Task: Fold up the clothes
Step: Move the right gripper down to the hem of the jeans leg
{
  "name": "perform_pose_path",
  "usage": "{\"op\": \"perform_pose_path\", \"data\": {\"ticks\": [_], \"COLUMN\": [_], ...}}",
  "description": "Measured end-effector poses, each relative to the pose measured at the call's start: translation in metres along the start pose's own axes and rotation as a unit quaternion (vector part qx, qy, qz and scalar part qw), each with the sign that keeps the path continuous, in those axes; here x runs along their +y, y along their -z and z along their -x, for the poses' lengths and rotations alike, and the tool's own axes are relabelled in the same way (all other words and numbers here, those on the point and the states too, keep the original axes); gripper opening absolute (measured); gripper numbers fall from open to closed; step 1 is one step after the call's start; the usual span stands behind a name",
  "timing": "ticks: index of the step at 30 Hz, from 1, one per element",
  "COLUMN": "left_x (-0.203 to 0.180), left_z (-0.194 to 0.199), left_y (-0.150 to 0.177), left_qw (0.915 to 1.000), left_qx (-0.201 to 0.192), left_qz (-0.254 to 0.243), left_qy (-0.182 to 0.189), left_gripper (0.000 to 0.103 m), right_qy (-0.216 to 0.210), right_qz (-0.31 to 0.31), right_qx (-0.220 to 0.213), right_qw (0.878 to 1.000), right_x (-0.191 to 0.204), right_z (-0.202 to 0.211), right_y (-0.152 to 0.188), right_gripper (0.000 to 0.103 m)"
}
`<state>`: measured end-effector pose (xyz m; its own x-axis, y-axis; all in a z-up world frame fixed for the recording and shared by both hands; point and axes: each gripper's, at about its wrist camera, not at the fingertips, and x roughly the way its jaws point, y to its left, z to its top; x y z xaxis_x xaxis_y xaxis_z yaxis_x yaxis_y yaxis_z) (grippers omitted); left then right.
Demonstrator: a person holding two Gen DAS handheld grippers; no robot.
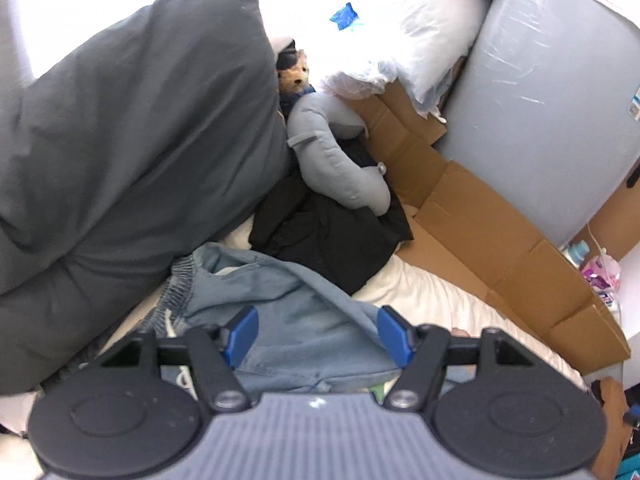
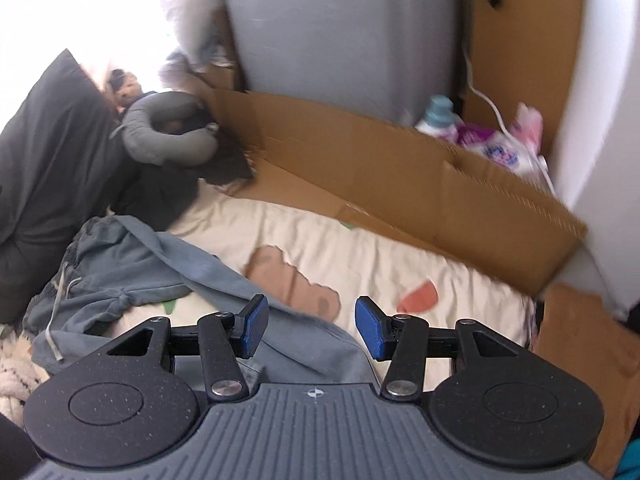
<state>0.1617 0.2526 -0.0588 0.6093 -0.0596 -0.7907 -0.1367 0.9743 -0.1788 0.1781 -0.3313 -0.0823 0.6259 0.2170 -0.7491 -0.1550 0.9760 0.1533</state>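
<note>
Light-blue drawstring pants [image 1: 280,280] lie crumpled on a cream patterned bedsheet [image 1: 424,296]. My left gripper [image 1: 318,322] hovers over them, its blue pads wide apart and pressing on nothing, with the cloth spread below the gap. In the right wrist view the pants [image 2: 132,272] stretch from the left towards the camera and one leg runs under my right gripper [image 2: 311,320]. That gripper stands open too, its pads clear of the cloth. A black garment [image 1: 328,236] lies in a heap behind the pants.
A big dark-grey pillow [image 1: 132,140] blocks the left side. A grey neck pillow [image 1: 332,160] and a plush toy [image 1: 296,72] rest behind the black garment. Flattened cardboard [image 2: 380,172] lines the bed's right edge, before a plastic-wrapped grey slab [image 1: 540,100] and bottles [image 2: 480,140].
</note>
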Motion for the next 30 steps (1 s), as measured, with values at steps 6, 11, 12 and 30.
{"op": "perform_pose_path", "data": {"ticks": [6,11,12,30], "left_x": [-0.020,-0.035,-0.037,-0.042], "left_z": [-0.041,-0.080,-0.087,-0.232], "left_y": [-0.012,-0.017,-0.017,0.012], "left_qw": [0.9996,0.9992,0.9990,0.9965], "left_qx": [0.026,0.040,0.043,0.064], "left_qz": [0.005,-0.002,-0.004,0.019], "left_qy": [0.012,0.005,0.006,0.050], "left_gripper": [0.069,0.068,0.068,0.066], "right_qy": [0.005,0.017,0.017,0.050], "right_qz": [-0.038,-0.045,-0.048,-0.084], "right_qx": [-0.007,-0.001,0.002,-0.013], "right_qw": [0.999,0.999,0.999,0.995], "right_x": [-0.025,-0.032,-0.034,-0.100], "right_z": [-0.024,-0.049,-0.054,-0.149], "right_y": [0.033,0.059,0.064,0.155], "right_gripper": [0.055,0.055,0.055,0.055]}}
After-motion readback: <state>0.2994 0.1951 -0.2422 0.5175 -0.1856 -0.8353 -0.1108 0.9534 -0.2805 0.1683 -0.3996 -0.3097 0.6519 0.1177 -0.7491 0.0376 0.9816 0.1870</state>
